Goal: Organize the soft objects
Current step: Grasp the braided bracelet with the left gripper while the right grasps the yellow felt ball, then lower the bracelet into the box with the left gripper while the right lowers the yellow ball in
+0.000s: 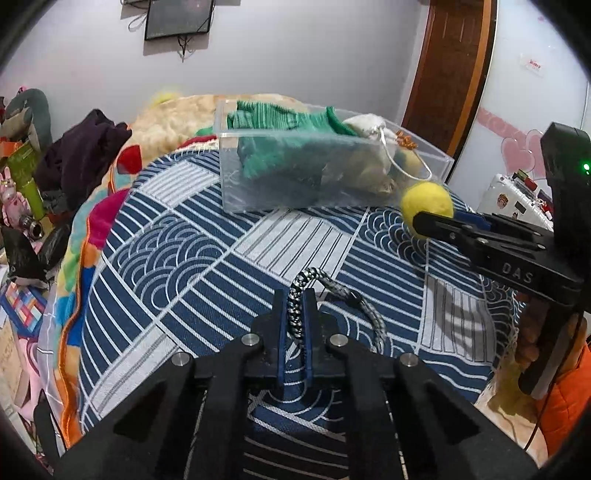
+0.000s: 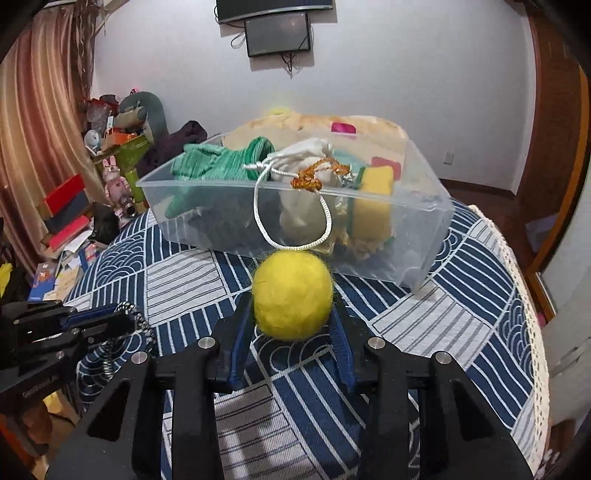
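Had right claw (image 2: 293,325) pinching ball (image 2: 292,293) just short of bin (image 2: 424,236), left claw (image 1: 295,314) pinching cord (image 1: 334,295) over bed (image 1: 207,236); hanging drawstring (image 2: 295,214) might've snagged ball.

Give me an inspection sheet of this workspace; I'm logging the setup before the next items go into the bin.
Surface: blue and white patterned cloth over the table.
Job's things: clear plastic bin holds green knit, white drawstring pouch, yellow sponge; its white cord hangs over the front wall.
Clutter: clothes, boxes and toys piled at the far left.
Grippers: left gripper shut on braided cord; right gripper shut on yellow felt ball, in front of the bin.
Cables: wires dangle under wall screen.
Surroundings: curtain, wooden door.
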